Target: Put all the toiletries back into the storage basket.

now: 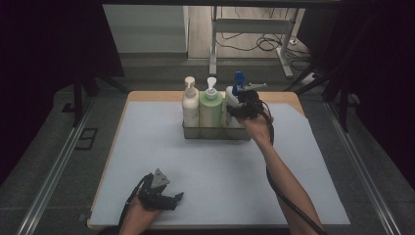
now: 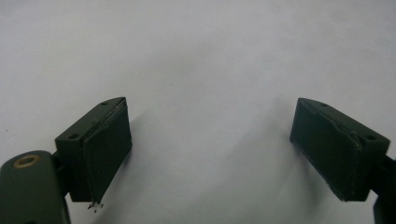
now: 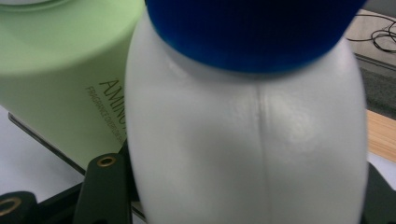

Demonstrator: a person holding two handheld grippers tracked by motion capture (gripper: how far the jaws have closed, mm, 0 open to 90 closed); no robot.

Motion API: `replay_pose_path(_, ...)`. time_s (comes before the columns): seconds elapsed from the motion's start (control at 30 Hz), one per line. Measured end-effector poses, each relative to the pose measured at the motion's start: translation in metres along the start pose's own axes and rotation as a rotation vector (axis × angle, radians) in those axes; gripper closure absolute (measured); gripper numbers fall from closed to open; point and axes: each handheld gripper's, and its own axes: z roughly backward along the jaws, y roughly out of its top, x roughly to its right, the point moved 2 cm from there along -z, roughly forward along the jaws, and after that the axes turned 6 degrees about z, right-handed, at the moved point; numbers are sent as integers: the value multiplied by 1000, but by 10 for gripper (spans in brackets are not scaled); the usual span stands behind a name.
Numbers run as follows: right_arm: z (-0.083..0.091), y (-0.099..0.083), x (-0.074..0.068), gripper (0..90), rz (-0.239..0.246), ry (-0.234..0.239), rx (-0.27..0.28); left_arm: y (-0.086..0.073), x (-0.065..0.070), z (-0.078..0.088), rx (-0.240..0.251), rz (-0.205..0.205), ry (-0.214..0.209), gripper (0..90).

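Observation:
A white bottle with a blue cap (image 1: 231,97) stands at the right end of a low metal basket (image 1: 215,135) at the back of the table. My right gripper (image 1: 239,109) is shut on this bottle's body from the near side. In the right gripper view the bottle (image 3: 243,130) sits between the jaws of my right gripper (image 3: 243,191), and its sides meet both of them. A green pump bottle (image 1: 210,110) (image 3: 60,70) stands beside it, and a white pump bottle (image 1: 190,105) is at the basket's left end. My left gripper (image 1: 177,198) (image 2: 210,140) rests open on the mat at the near left, with nothing in it.
A white mat (image 1: 215,171) covers the wooden table (image 1: 147,96). Beyond the table's far edge stand a white frame (image 1: 254,29) and loose cables (image 1: 266,43) on the floor. Metal rails (image 1: 54,176) run along both sides of the table.

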Motion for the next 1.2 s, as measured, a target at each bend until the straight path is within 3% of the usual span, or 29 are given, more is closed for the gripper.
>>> replay_pose_path(0.67,-2,-4,4,348,3,6,16,0,0,0,0,-3,-2,125)
replay_pose_path(1.2,13,-18,9,357,-19,63,42,0,0,0,1,-3,-2,124)
